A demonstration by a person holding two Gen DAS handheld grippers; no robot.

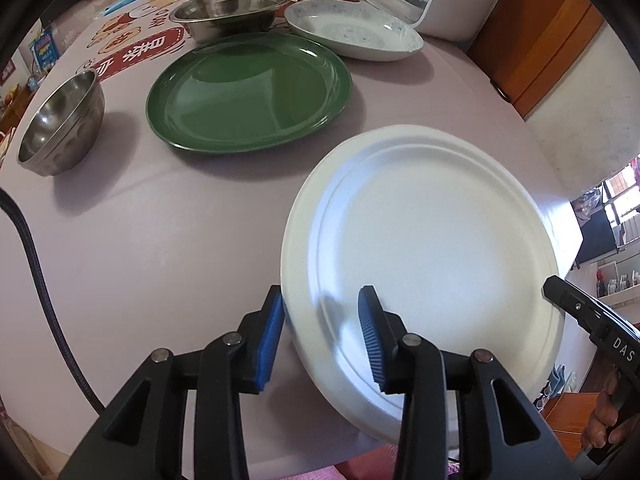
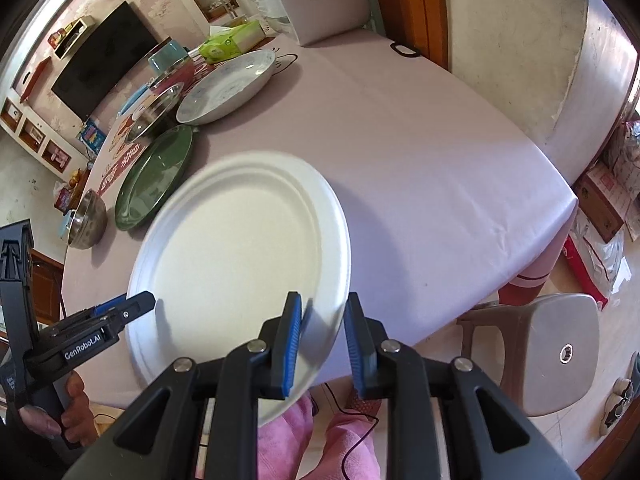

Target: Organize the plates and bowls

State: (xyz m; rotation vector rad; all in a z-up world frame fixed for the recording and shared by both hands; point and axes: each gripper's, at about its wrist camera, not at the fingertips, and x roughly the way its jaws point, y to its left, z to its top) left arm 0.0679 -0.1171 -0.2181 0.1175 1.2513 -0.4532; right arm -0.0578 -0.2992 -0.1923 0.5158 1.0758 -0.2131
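**Left wrist view: white plate straddled at both near rims**

Table (image 1: pixel 168 248) fills the frame. White plate (image 1: pixel 424 248) sits lower right, overhanging the near edge; green plate (image 1: pixel 248 92) lies up-left of it. My left gripper (image 1: pixel 324 340) brackets its left rim, jaws narrow, pads not pressing. Right gripper (image 2: pixel 322 344) brackets the right rim likewise, nothing clamped. Neither is clearly nearer.
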